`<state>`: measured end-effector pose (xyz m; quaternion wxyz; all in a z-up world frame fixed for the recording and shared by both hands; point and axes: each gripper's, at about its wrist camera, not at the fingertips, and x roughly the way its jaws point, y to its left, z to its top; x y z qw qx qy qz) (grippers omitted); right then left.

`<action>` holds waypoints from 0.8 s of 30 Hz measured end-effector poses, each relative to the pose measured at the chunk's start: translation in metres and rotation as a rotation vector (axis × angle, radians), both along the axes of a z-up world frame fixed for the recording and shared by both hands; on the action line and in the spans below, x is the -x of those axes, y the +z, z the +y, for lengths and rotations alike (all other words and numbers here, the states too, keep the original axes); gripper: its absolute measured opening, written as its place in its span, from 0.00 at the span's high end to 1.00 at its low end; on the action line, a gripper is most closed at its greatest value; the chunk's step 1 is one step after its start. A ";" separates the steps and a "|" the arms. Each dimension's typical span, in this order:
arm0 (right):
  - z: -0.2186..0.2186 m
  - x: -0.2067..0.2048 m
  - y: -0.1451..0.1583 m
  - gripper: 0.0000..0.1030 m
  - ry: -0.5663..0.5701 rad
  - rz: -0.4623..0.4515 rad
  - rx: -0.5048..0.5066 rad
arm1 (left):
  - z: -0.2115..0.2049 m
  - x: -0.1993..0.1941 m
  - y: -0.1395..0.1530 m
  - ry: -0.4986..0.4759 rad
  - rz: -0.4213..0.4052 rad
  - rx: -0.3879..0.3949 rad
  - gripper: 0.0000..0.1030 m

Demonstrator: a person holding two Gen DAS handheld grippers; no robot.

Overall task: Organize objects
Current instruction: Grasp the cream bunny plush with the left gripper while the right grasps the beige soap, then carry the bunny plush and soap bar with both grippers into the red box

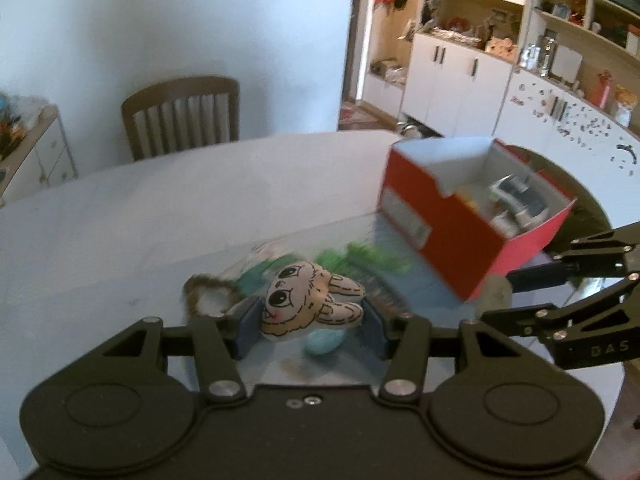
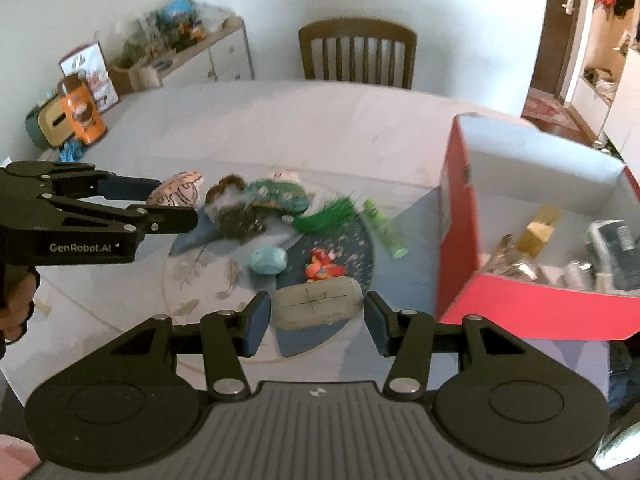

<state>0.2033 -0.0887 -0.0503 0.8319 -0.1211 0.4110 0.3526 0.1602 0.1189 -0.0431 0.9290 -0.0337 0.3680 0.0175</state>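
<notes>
My left fingers (image 1: 249, 322) clamp the flat beige cartoon-rabbit plush (image 1: 310, 304); my right gripper (image 2: 316, 320) grasps the grey oblong stone (image 2: 316, 306), left of the red cardboard box (image 2: 520, 304).

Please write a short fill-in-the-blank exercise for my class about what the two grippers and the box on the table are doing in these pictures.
1. The left gripper holds a flat plush shaped like a ____ face.
2. The grey stone lies between the fingers of the ____ gripper.
3. The open box is ____ on the outside.
4. The chair behind the table is made of ____.

Missing words: bunny; right; red; wood
</notes>
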 end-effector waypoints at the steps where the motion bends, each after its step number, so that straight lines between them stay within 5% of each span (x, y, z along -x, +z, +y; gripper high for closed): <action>1: -0.005 -0.001 0.005 0.51 -0.004 -0.005 -0.012 | -0.007 -0.002 0.005 -0.009 -0.005 -0.003 0.49; 24: -0.124 -0.074 0.052 0.51 -0.101 -0.101 -0.091 | -0.137 -0.078 0.042 -0.141 -0.053 -0.014 0.49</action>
